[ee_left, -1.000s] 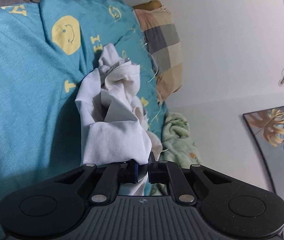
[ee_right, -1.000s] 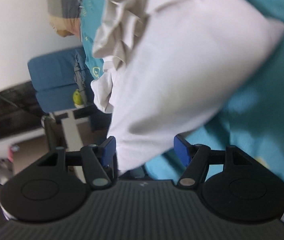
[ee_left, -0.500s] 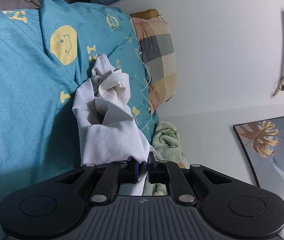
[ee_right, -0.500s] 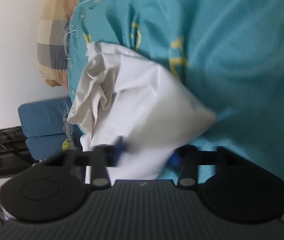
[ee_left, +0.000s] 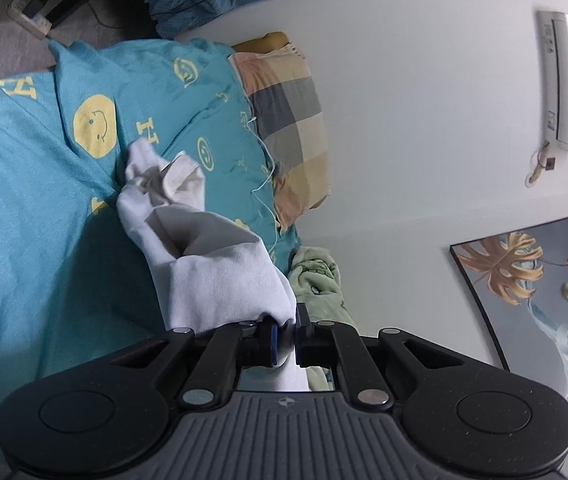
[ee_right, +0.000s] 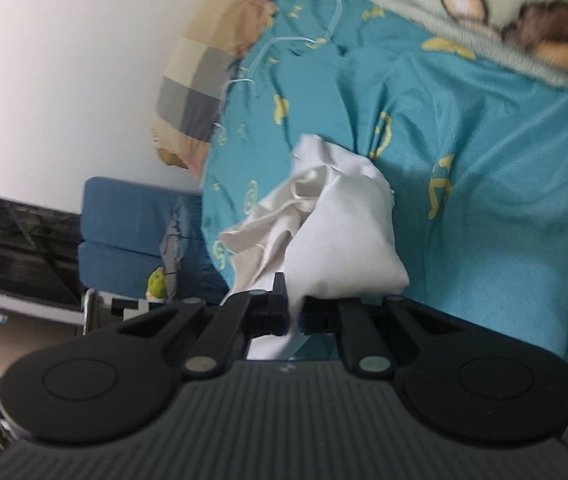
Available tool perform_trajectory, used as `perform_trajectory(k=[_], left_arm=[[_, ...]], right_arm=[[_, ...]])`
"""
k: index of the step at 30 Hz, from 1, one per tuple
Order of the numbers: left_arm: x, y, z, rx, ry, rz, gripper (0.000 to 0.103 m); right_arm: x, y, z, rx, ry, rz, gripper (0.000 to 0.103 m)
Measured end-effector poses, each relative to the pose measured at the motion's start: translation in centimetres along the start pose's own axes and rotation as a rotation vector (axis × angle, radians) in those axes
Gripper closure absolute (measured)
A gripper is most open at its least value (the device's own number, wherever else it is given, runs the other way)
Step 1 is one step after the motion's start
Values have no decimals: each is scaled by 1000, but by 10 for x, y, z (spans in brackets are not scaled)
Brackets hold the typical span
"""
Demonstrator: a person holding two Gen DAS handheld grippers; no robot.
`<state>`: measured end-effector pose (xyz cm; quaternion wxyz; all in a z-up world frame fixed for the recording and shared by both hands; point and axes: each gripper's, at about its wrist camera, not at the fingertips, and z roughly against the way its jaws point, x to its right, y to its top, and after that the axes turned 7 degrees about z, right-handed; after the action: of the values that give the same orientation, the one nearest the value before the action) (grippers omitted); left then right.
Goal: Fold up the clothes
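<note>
A crumpled white garment [ee_left: 211, 264] hangs above a teal bedspread [ee_left: 23, 200] printed with yellow smiley faces and letters. My left gripper [ee_left: 285, 334] is shut on one edge of the garment, with cloth pinched between its blue pads. My right gripper [ee_right: 294, 314] is shut on another edge of the same white garment [ee_right: 336, 236]. The far end of the garment trails down onto the bed, bunched and creased.
A checked pillow [ee_left: 292, 120] lies at the head of the bed against a white wall. A pale green blanket [ee_left: 318, 276] lies beside the bedspread and shows in the right wrist view [ee_right: 484, 12]. A blue chair [ee_right: 123, 236] stands past the bed's edge.
My right gripper was open around the garment and has shut on it. Both grippers have risen away from the bed, lifting the garment with them.
</note>
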<state>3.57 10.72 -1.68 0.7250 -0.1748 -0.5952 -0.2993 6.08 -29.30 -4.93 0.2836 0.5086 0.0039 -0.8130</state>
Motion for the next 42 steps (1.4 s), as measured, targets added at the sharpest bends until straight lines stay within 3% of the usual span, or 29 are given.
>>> perform_trajectory(k=[9,15,22,35,42], left_arm=[[5,-38,66,-7,51,-28,96],[5,-40,70,-12,68,-29,96],[4,-7,-1,-14,85,-50,95],[-41,89,-160,-9,202,-21,95],[-70,106,-196,-24,262,-19,95]], right_arm=[[-8,-31,63,30,2,77,95],[-9,-32,68,19,-10,83,95],[-16,3,27,-2,-32,58,95],[-14,82,-140,-78,-138,31,95],[6,89,-188,-123,-194,43,95]])
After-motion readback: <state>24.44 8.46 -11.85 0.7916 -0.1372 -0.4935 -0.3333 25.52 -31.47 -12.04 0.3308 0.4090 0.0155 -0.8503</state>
